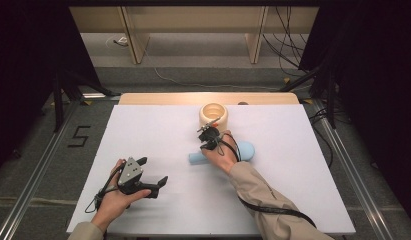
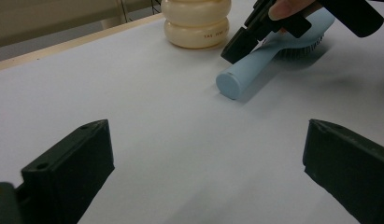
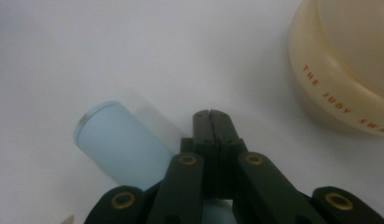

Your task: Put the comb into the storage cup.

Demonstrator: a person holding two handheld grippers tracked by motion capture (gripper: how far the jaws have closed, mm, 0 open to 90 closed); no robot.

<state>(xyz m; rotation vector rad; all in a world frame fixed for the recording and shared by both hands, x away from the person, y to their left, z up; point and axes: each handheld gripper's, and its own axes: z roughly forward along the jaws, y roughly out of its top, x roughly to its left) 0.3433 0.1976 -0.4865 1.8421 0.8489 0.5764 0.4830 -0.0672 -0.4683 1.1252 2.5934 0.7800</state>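
Hairbrush (image 1: 245, 150) head under right hand (image 1: 222, 154)

The high view looks down from above the person's side, far enough to see the whole white table (image 1: 158, 145). The left gripper view sits low, looking across the table at the blue brush (image 2: 255, 65) and cream tub (image 2: 196, 23) farther off. The right gripper view looks down from very close at the same brush (image 3: 119, 144) and tub (image 3: 339, 74), which the high view also sees.
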